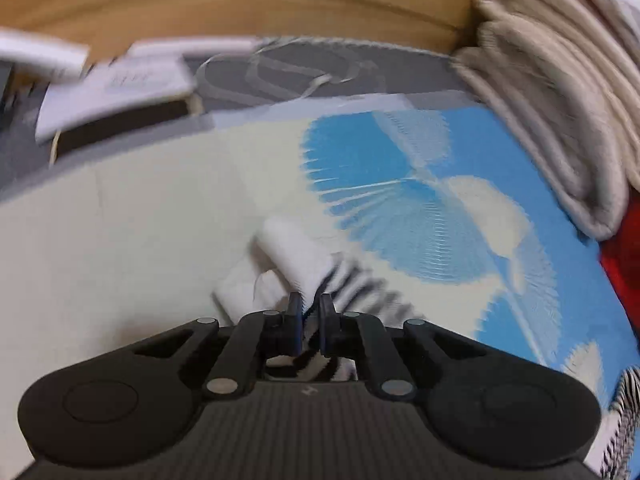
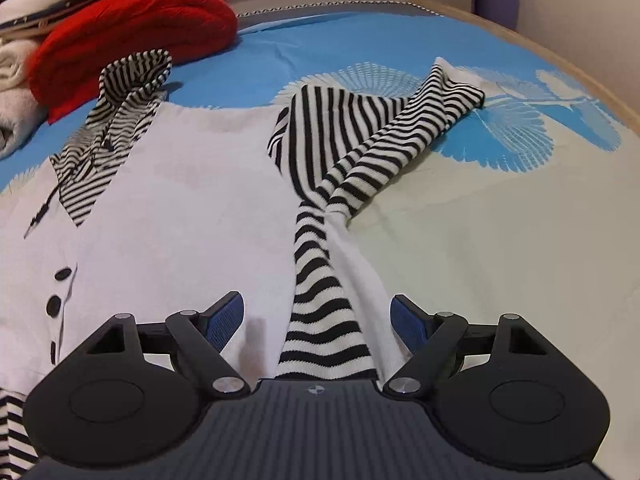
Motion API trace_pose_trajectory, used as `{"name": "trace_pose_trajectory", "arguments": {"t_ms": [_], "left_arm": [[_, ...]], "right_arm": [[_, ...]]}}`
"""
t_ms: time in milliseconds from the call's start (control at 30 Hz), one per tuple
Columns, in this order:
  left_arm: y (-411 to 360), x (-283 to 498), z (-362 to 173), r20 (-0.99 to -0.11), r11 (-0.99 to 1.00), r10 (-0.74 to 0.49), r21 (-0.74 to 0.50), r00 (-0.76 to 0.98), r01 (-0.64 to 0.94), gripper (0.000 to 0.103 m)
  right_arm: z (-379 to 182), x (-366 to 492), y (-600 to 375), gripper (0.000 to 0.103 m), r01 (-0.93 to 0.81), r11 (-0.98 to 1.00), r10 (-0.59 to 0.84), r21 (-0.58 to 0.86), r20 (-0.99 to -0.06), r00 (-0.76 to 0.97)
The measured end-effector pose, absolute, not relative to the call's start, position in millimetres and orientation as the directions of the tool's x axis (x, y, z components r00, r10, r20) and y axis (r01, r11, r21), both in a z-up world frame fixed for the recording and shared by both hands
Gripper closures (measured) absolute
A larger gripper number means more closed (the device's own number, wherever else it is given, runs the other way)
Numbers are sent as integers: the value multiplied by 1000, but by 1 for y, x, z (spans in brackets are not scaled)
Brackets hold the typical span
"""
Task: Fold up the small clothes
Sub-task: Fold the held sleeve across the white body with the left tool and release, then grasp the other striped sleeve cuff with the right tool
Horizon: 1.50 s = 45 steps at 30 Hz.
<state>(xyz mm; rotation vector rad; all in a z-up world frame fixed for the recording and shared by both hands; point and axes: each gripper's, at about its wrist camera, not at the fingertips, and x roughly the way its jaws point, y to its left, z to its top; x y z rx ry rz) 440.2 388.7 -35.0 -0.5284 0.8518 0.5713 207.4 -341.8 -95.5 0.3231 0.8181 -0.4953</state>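
Fingers of the left gripper (image 1: pixel 310 308) are clamped on a white and striped garment (image 2: pixel 192 216) lying spread on the blue-patterned bed cover (image 2: pixel 500 240). Right gripper (image 2: pixel 317 316) fingers stand apart over its striped sleeve (image 2: pixel 324 320).

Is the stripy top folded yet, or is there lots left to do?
Not yet, it's just starting. Done: the white top lies spread out, buttons up, on the blue bedspread. In hand: the left gripper has pinched a striped, white-edged bit of cloth. The right gripper hangs open over the striped sleeve. Left: every fold; that sleeve lies twisted.
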Motion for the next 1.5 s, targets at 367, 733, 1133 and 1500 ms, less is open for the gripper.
{"name": "trace_pose_trajectory", "arguments": {"t_ms": [367,733,1133,1500], "left_arm": [[44,475,95,-648,928,-128,-346,751,-140,95],[-207,365,-42,-810,921,-341,-186,476,343,18],[45,373,-75,-757,979,196,187,623,-82,10],[7,384,-73,-747,971,138,230,651,59,0]], "right_arm": [[-70,193,-350,21,530,834,-278,151,-716,641],[-62,182,-363,21,520,820,-210,239,-719,662],[-63,186,-350,21,446,811,-90,378,-672,735],[-75,202,-324,21,447,860,-156,245,-709,687]]}}
